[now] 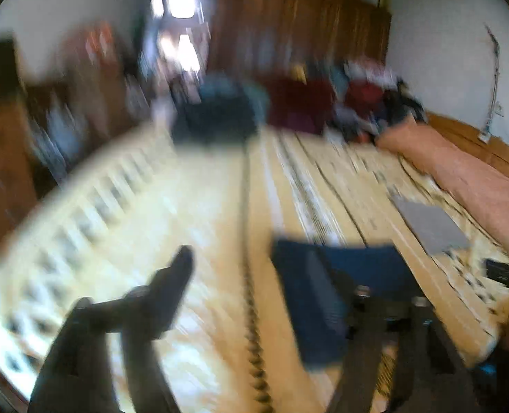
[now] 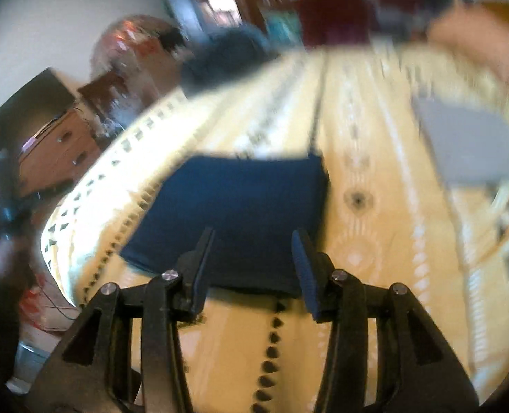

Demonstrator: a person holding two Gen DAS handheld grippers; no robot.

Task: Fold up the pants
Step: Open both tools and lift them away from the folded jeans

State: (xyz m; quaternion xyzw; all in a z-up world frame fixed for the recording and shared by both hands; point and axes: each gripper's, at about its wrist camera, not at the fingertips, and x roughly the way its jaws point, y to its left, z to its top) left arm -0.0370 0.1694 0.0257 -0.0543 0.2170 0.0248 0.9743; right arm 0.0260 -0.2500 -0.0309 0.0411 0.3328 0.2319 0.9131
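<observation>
- The right wrist view shows the folded dark blue cloth pants (image 2: pixel 240 213) whole: a flat, soft, roughly square bundle lying on the cream and yellow patterned bedspread (image 2: pixel 375 179), just ahead of the right gripper (image 2: pixel 254 261).
- That gripper's black fingers (image 2: pixel 304 268), one with a ribbed blue pad, stand apart, released, nothing between them.
- The left wrist view, heavily blurred, shows the pants (image 1: pixel 309 292) only in part, behind the left gripper (image 1: pixel 271 275); its fingers (image 1: pixel 175 275) are spread wide and empty.
- Only this view shows the brown wooden wardrobe (image 1: pixel 299 24) and the heap of red and dark clothes (image 1: pixel 340 106) at the bed's far end.
- Both views show a flat grey rectangular sheet (image 1: pixel 430 223) and a long peach pillow (image 1: pixel 461 172) lying on the bedspread.
</observation>
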